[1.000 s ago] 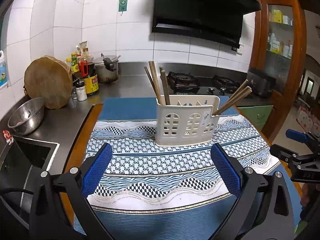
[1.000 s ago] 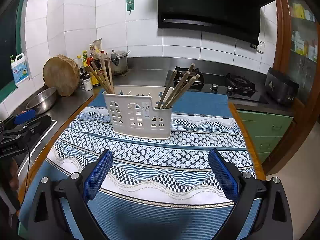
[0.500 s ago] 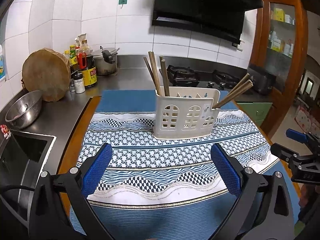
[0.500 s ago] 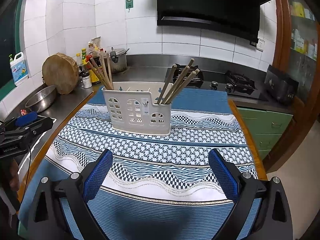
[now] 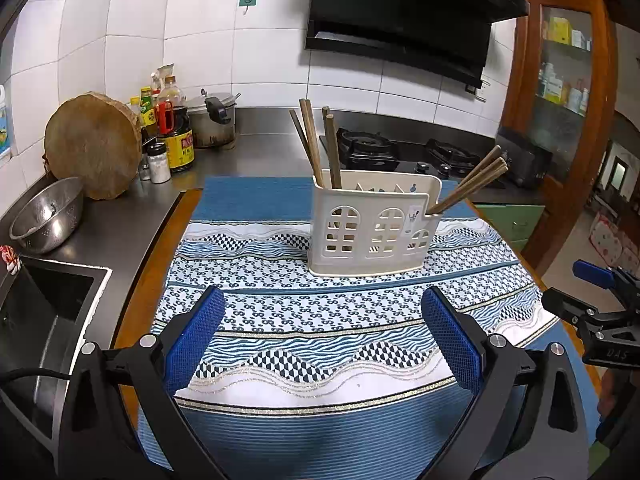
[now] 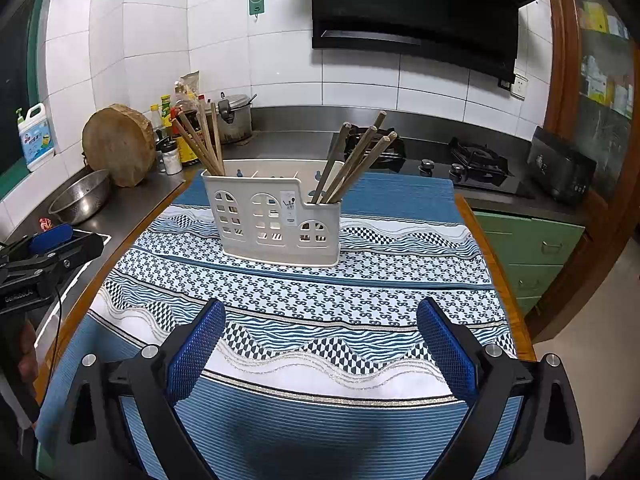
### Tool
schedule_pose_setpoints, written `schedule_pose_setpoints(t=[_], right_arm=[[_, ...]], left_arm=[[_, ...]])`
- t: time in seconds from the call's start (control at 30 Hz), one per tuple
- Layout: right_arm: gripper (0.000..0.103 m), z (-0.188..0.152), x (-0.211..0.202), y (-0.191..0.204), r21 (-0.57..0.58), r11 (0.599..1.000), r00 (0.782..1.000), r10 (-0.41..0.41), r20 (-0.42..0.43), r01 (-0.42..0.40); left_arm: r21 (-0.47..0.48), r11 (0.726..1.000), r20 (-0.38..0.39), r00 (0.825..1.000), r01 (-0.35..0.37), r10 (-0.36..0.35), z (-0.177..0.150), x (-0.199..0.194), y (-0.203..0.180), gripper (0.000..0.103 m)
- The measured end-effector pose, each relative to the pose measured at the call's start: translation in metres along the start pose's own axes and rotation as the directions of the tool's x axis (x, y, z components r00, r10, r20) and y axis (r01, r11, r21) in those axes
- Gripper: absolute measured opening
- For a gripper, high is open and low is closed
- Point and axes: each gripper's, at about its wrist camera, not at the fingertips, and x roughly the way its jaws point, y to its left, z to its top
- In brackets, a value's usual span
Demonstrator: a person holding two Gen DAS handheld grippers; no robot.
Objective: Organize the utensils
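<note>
Apparently we are nearing the end: the chopsticks [image 5: 320, 144] are standing in two bunches at either end of the white holder [image 5: 372, 228], toward the table's [image 5: 140, 280] far edge, and we are seeing none loose on the cloth [image 6: 360, 280]. We are holding the left tool [image 5: 320, 344] and right tool [image 6: 320, 348] wide apart, empty, hovering level over the near edge, facing the holder.

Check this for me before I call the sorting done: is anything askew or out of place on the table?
Nothing is spilled or damaged. The white utensil holder stands upright on the patterned cloth. The chopsticks lean outward in two splayed bunches at opposite ends, with the middle compartment apparently empty.
</note>
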Motion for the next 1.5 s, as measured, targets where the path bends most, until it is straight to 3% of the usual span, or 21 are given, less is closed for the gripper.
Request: schedule_pose_setpoints(t=[1.5], right_arm=[[0.093, -0.0028, 0.0016, -0.0007, 0.016, 1.0, 1.0, -0.004, -0.008, 0.004]], left_arm=[[-0.005, 1.0, -0.015, 1.0, 0.002, -0.002, -0.0046, 0.0031, 0.0008, 0.098]])
